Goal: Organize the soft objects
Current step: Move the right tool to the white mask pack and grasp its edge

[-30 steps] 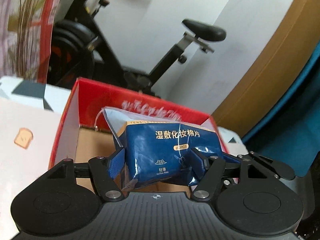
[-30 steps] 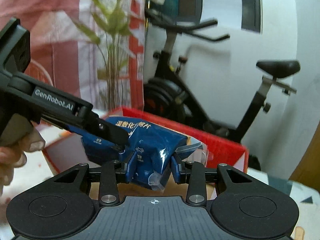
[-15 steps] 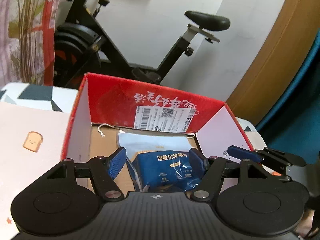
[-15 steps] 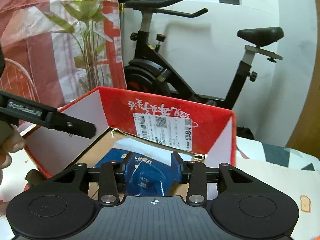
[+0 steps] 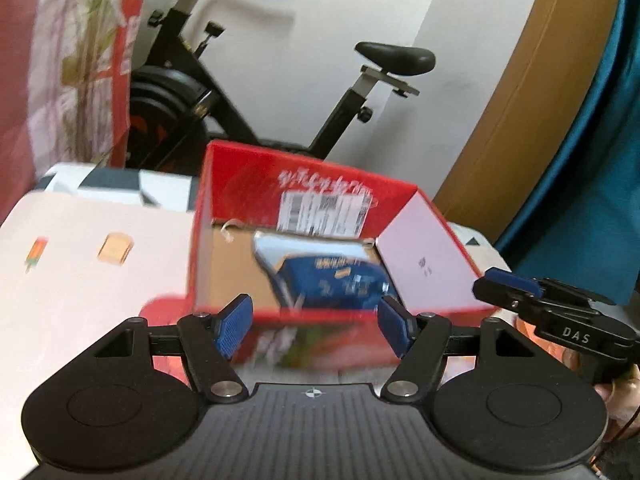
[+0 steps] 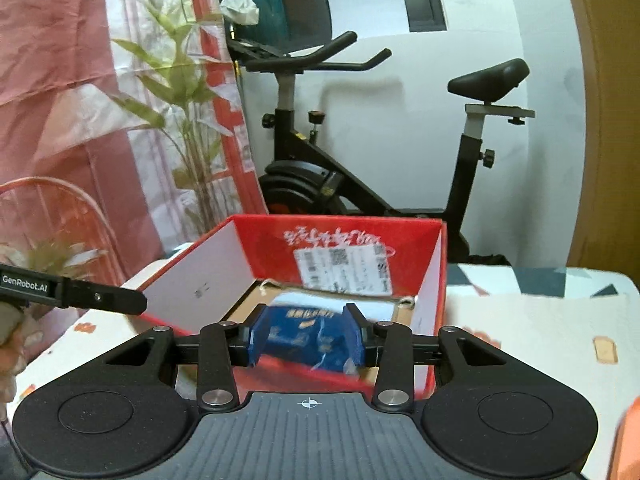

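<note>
A blue soft pack of cotton pads (image 5: 340, 276) in clear wrap lies on the cardboard floor of the red box (image 5: 248, 176), near its right wall. My left gripper (image 5: 314, 328) hovers in front of the box's near wall, open with nothing between its blue pads. In the right wrist view the same pack (image 6: 304, 332) shows through the gap of my right gripper (image 6: 306, 338), but it rests inside the box (image 6: 340, 232), untouched. The right gripper is open. It also shows as a black arm (image 5: 540, 300) right of the box.
The box stands on a table with a pale printed cloth (image 5: 80, 280). An exercise bike (image 6: 360, 184) and a leafy plant (image 6: 180, 120) stand behind it. A teal curtain (image 5: 592, 200) hangs at the right. An orange thing (image 6: 628, 440) sits at the lower right edge.
Both grippers let go of the blue pack, which dropped into the red box. Both then drew back from the box, so it looks smaller and farther.
</note>
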`<state>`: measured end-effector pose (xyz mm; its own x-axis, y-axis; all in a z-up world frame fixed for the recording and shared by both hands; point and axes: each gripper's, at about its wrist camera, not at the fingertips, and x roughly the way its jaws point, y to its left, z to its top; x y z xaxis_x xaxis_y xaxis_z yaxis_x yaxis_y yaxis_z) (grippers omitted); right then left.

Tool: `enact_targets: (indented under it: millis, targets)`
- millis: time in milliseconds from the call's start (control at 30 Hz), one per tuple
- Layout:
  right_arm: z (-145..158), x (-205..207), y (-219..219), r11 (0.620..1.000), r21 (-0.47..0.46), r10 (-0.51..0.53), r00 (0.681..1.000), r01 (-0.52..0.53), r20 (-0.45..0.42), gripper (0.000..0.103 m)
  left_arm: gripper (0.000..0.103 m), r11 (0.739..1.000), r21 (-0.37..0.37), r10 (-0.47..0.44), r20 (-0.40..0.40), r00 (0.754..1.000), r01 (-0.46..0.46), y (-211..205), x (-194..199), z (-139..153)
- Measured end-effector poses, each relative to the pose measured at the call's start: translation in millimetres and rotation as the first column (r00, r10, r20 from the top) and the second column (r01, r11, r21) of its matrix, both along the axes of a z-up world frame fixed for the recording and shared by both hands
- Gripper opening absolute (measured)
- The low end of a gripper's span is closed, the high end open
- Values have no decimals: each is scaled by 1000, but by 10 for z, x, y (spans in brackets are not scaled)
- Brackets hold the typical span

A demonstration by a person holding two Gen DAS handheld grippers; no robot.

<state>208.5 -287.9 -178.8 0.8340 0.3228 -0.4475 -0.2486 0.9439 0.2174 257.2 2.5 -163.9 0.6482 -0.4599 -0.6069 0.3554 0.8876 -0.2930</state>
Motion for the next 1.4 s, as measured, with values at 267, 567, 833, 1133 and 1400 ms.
enact_targets:
  millis: [267, 567, 833, 1133, 1400]
  targets:
    - [-298, -472, 253, 999, -36, 4, 999, -5, -33, 38, 71, 999, 26, 39, -69, 997, -37, 195, -285, -279]
    - [-757, -1056, 591, 988, -153, -24, 999, 18, -38, 42, 71, 997, 1, 75, -131, 989, -75, 347, -510, -556]
    - [-824, -1164, 539, 990, -129, -53, 998, 48, -34, 44, 71, 996, -16, 88, -149, 985, -91, 375, -607, -669]
    - [-912, -1148, 445, 997, -63, -60, 994, 54, -87, 45, 71, 978, -106, 153, -213, 965, -179, 327, -507, -802]
    - [-943, -1124, 450, 998, -53, -49, 993, 44, -103, 46, 52, 981, -123, 116, -225, 967, -147, 281, -529, -912]
